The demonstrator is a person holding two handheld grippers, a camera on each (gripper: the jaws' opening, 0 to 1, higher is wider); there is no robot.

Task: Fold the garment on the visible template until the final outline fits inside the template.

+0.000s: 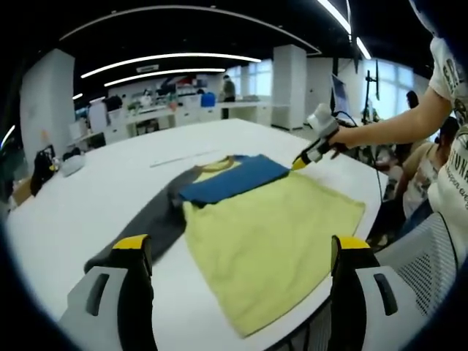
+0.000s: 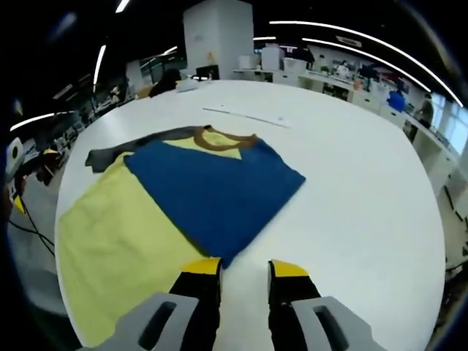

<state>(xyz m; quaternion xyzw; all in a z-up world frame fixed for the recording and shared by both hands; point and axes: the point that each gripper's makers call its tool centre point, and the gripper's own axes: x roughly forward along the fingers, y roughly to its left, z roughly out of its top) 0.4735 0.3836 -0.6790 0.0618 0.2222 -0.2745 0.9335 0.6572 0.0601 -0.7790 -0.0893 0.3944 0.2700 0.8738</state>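
just ahead of the right tongs (image 2: 243, 272), slightly parted, lies the shirt (image 2: 212, 190); left tongs (image 1: 238, 252) wide apart.

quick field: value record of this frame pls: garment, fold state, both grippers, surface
garment: yellow shirt with a blue sleeve and a grey sleeve
fold state: blue sleeve folded over the chest; grey sleeve spread out on the table
collar: brown neckline, partly covered by the blue sleeve
left gripper: open, above the shirt's hem, holding nothing
right gripper: jaws a little apart, at the blue sleeve's edge, nothing between them
surface: white table
template: cannot make one out
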